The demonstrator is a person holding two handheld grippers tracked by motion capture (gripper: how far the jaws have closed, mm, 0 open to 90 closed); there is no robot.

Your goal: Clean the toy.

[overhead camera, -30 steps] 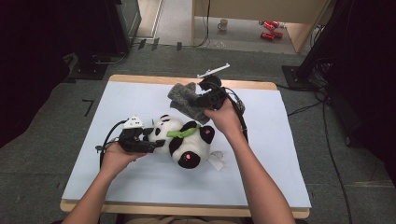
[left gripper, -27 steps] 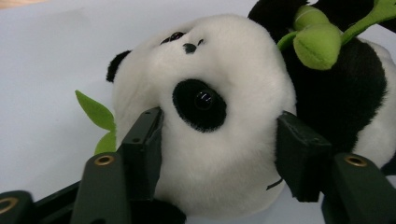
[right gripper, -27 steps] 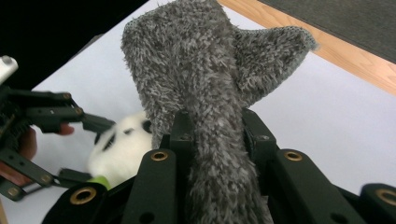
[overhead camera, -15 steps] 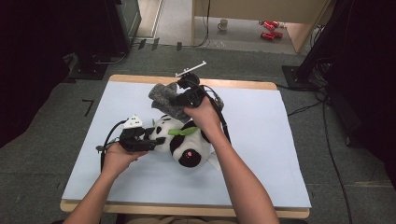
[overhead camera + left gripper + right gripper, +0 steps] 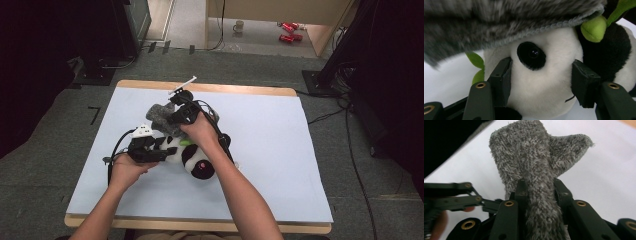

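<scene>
Mid-table, our left gripper [image 5: 162,150] clamps the panda plush's head [image 5: 541,82] while our right gripper [image 5: 172,121] pinches the grey fuzzy cloth [image 5: 536,170], draped just above the head, long axis along the jaws.

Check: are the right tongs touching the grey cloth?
Touching. The right gripper view shows the right tongs pinching the grey cloth from both sides.

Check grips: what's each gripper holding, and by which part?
Left gripper clamps the panda plush by its head, jaws on either side of the face below the eye. Right gripper pinches the grey fuzzy cloth at a bunched fold, rest hanging free beyond the jaws.
</scene>
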